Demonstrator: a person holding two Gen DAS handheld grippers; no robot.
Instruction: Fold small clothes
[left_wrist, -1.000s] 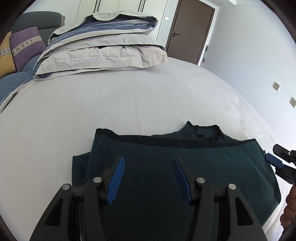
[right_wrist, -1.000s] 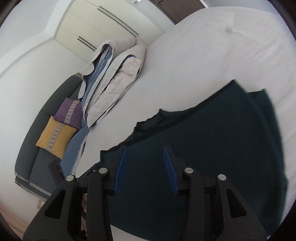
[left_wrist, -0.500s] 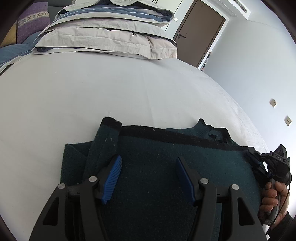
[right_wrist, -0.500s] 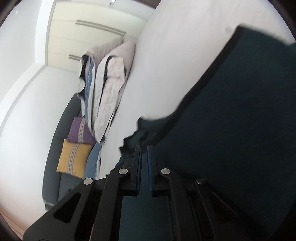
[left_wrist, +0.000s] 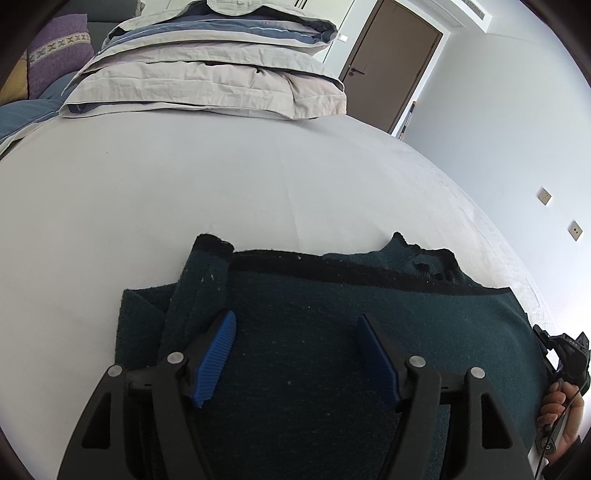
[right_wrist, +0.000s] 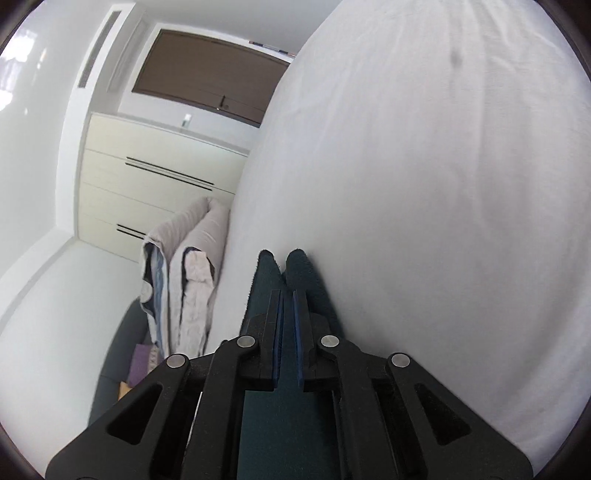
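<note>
White bed (left_wrist: 258, 177): garment (left_wrist: 332, 332) edge now pinched by right gripper (right_wrist: 288, 295), jaws just shut; left gripper (left_wrist: 295, 354) jaws widening, empty — fold prep.

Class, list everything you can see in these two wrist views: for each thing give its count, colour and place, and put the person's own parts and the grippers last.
Garment: one, dark green with a black hem, flat on the bed's near part.
Bed: one, white sheet, under everything.
Folded bedding: one stack, beige and blue, at the bed's far end.
Cushion: one purple, on the grey sofa left of the bed; a yellow one shows beside it.
Door: one, brown, in the far wall.
Wardrobe: one, cream, behind the bedding.
Wall plates: two, on the right wall.
Left gripper: black, blue pads, jaws open above the garment, just been opening.
Right gripper: jaws shut on the garment's edge.
Hand: one, holding the right gripper.
</note>
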